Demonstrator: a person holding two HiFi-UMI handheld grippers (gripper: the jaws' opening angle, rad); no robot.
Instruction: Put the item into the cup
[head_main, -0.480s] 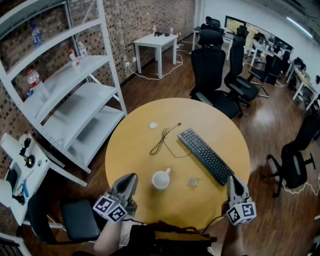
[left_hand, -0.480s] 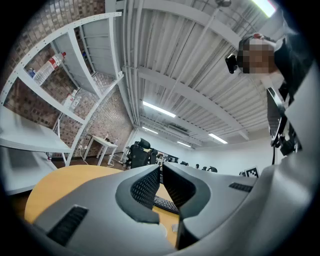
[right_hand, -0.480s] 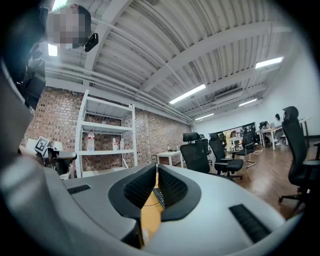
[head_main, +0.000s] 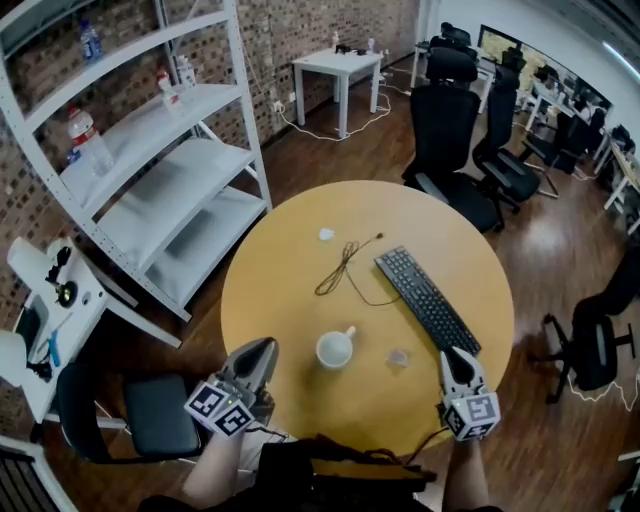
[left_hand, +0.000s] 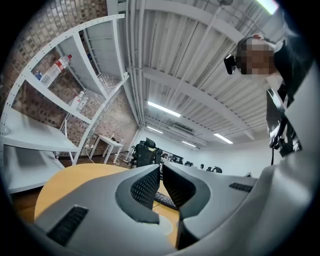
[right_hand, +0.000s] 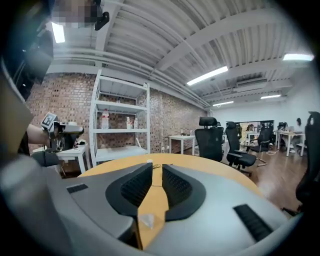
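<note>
A white cup (head_main: 335, 348) with its handle to the far right stands on the round yellow table (head_main: 290, 300), near the front edge. A small clear item (head_main: 399, 357) lies on the table just right of the cup. My right gripper (head_main: 450, 357) hovers a short way right of the item, open and empty. In the right gripper view the item (right_hand: 147, 220) shows low in the gap of the right gripper (right_hand: 157, 167). My left gripper (head_main: 262, 347) waits left of the cup. In the left gripper view the left gripper (left_hand: 160, 169) holds nothing, its jaws only narrowly apart.
A black keyboard (head_main: 425, 298) lies at the table's right side and a thin dark cable (head_main: 345, 268) and a small white scrap (head_main: 325, 234) lie farther back. White shelves (head_main: 160, 190) stand at the left, black office chairs (head_main: 445, 130) beyond the table.
My right gripper has moved left, closer to the clear item. The head view has shifted a little; the left gripper stays beside the cup.
</note>
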